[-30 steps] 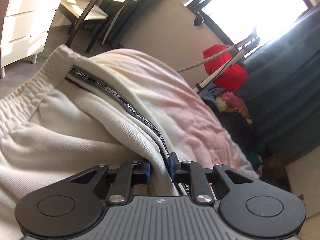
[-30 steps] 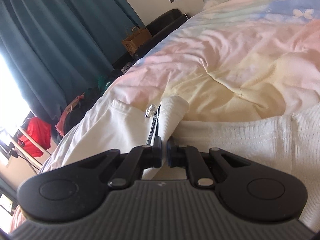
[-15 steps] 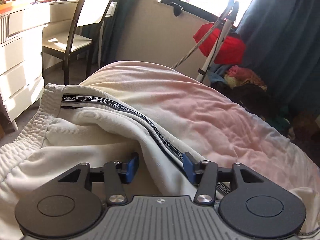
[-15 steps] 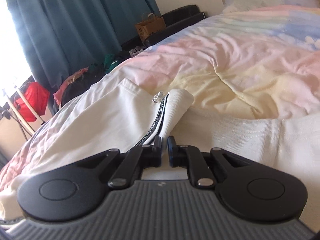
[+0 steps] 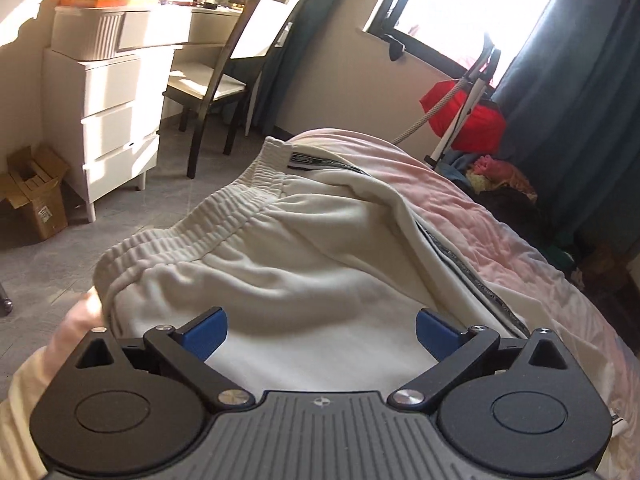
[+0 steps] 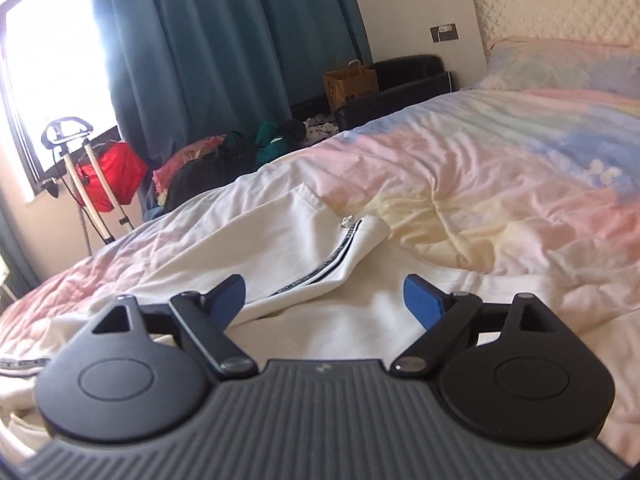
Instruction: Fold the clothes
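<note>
Both grippers have just let go. A second ago each was clamped on the cream trousers; now the left gripper has jaws wide apart and opening, cloth lying under them but nothing pinched. The right gripper is the same: jaws opening, pads clear of fabric, pulled back and up from the leg end.

Trousers lie on the bed, one leg laid over the other lengthwise, waistband near the bed's foot edge. Judgement: lengthwise fold placed, next likely a crosswise fold.

Writing: the black side tape carries white lettering, unreadable now; half a second ago it read "NOT-SIMPLE". Paper bag print is illegible.
</note>
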{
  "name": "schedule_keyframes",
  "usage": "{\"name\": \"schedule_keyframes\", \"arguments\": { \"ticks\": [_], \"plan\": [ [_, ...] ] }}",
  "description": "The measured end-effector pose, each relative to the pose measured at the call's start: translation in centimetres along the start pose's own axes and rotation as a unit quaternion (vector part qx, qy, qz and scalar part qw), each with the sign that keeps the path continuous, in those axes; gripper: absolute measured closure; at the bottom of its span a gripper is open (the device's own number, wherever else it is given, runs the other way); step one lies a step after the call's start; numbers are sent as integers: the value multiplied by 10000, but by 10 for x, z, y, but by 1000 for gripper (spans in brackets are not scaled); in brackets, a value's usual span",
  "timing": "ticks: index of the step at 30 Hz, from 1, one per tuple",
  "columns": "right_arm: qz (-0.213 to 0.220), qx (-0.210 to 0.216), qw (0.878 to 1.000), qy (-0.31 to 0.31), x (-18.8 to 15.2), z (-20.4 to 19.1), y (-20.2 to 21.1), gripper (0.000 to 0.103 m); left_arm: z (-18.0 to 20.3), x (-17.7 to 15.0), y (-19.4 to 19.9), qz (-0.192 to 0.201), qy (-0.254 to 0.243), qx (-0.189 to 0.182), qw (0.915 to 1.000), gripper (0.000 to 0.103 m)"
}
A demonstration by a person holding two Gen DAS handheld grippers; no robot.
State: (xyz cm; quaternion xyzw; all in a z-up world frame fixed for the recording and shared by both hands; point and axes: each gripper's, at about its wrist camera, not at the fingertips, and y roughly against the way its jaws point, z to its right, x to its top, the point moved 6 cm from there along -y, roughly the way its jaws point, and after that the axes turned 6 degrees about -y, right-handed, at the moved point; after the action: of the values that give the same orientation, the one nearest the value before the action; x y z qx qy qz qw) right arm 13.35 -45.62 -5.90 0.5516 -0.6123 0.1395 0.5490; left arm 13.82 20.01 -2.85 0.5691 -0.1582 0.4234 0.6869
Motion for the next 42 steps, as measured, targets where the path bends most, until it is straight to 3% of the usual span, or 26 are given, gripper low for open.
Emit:
{"name": "schedule_keyframes", "arguments": {
  "ticks": [5,10,18,21,22,24,27,28,29,30,32,35,37,38,39,41,42],
  "plan": [
    [-78,-71,9996,251,-4,1,18,16,-34,-23,29,-24,734,124,9972,0],
    [-263,-319,9980,481,-15,4,22,16,-72,-47,34,-332,1585,446,9858,2],
    [-668,-756,9938,478,-32,19,8,16,-104,-57,12,-586,2658,147,9621,12],
    [-815,-872,9924,288,-35,29,2,16,-101,-45,11,-298,2463,47,9687,15],
    [-854,-876,9924,128,-36,34,1,16,-98,-41,13,-125,2513,-227,9676,18],
    [-922,-856,9917,-274,-37,44,-1,16,-95,-36,19,322,2965,-1165,9474,18],
    [-996,-773,9872,-976,-39,61,-4,16,-98,-34,26,693,3706,-2335,8963,20],
    [-982,-695,9841,-1306,-40,69,-4,16,-100,-35,28,748,3895,-2565,8814,20],
    [-960,-623,9801,-1624,-40,77,-4,16,-102,-38,27,730,3984,-2550,8780,20],
    [-944,-568,9740,-1979,-41,86,-5,16,-104,-41,26,680,4048,-2481,8775,20],
    [-906,-538,9592,-2623,-44,103,-6,16,-106,-50,18,319,3988,-2097,8922,25],
    [-850,-559,9281,-3582,-52,129,-4,28,-109,-67,2,-390,3862,-1711,9056,46],
    [-821,-436,9143,-3943,-55,139,-6,31,-108,-75,-5,-677,3866,-1667,9045,58],
    [-805,-362,9080,-4096,-56,143,-7,32,-107,-76,-7,-704,3873,-1716,9031,58],
    [-815,-237,9077,-4110,-56,143,-10,42,-105,-74,-7,-690,3763,-1750,9072,58],
    [-896,-25,9141,-3954,-54,140,-19,45,-99,-65,-7,-618,3335,-1816,9230,58],
    [-939,72,9172,-3872,-53,138,-23,53,-96,-62,-7,-557,3168,-1882,9280,58]
  ]
}}
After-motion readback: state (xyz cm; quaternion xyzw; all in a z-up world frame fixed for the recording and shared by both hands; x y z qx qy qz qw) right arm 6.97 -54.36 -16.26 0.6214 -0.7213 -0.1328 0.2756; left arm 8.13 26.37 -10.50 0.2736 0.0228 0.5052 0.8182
